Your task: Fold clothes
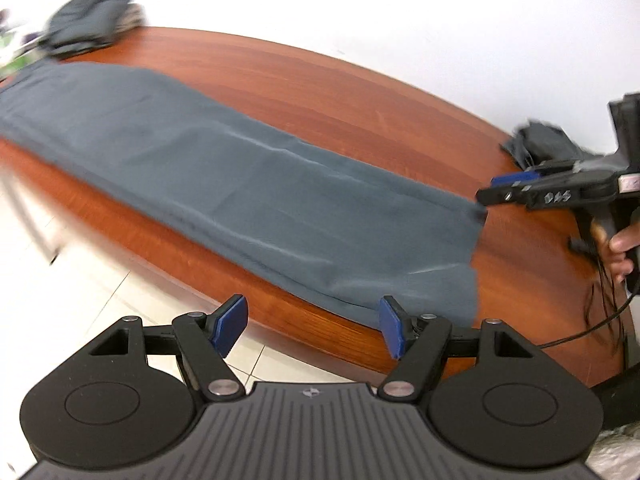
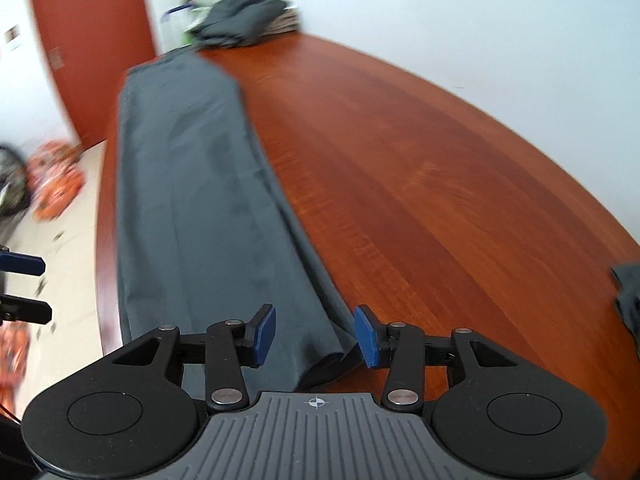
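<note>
Trousers (image 1: 248,184), grey and doubled lengthwise into one long strip, lie flat along the near edge of the wooden surface (image 1: 360,92). In my left view the strip runs from about ten o'clock down to four o'clock, and its hem end stops just short of my right gripper (image 1: 486,194) at three o'clock. My left gripper (image 1: 312,330) hangs off the surface edge at six o'clock, its fingers (image 1: 230,326) spread wide with nothing between them. In my right view the strip stretches from six o'clock away towards eleven, and my right gripper (image 2: 316,338) sits over the hem corner with its fingers (image 2: 266,334) apart; the cloth lies between them but is not pinched.

Neither hand has a grip on the garment, and that is where I judge the risk lies. The near long edge sits almost flush with the rim of the surface, so a careless drag could slide the whole strip onto the floor. A shallow pinch could catch only the top layer at the hem and peel the two legs apart, spoiling the fold. A stack of folded clothes (image 2: 244,20) rests at the far end, well clear.
</note>
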Tool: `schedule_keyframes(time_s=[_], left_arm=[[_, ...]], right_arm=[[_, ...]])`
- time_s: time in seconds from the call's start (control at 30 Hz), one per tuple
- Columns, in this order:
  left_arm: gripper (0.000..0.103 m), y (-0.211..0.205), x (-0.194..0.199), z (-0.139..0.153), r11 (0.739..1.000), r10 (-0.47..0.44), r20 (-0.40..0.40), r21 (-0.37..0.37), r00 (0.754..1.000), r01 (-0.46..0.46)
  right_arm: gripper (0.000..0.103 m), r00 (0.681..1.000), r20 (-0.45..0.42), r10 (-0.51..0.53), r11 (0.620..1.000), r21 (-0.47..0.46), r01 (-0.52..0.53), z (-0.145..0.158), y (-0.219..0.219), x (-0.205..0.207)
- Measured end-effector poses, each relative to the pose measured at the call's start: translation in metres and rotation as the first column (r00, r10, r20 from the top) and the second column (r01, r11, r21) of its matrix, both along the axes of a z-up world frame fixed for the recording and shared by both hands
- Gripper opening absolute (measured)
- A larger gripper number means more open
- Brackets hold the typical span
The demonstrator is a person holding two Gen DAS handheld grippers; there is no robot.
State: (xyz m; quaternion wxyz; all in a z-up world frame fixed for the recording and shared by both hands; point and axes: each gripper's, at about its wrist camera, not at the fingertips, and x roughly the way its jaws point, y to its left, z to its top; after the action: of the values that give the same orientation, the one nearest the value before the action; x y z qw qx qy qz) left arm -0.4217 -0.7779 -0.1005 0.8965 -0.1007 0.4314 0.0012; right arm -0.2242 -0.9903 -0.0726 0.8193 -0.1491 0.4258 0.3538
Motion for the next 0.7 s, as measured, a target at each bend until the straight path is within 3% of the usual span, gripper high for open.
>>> schedule_keyframes(time_s=[0.2, 0.47, 0.7], left_arm=[[0.077, -0.051, -0.023, 0.004, 0.989, 0.142, 0.006, -0.027, 0.990, -0.142], [0.078, -0.106, -0.014, -0.006, 0.979, 0.202, -0.010, 0.013, 0.979, -0.202], [0.078, -0.138, 0.014, -0.024, 0.981, 0.187, -0.004, 0.060, 0.982, -0.186]], right_arm=[[0.046, 0.986, -0.029, 0.163, 0.986, -0.042, -0.164, -0.017, 0.002, 0.016], [0.046, 0.963, -0.029, 0.268, 0.963, -0.030, -0.269, -0.020, -0.020, 0.036], [0.046, 0.909, 0.018, 0.416, 0.907, -0.073, -0.414, -0.028, -0.025, 0.030]])
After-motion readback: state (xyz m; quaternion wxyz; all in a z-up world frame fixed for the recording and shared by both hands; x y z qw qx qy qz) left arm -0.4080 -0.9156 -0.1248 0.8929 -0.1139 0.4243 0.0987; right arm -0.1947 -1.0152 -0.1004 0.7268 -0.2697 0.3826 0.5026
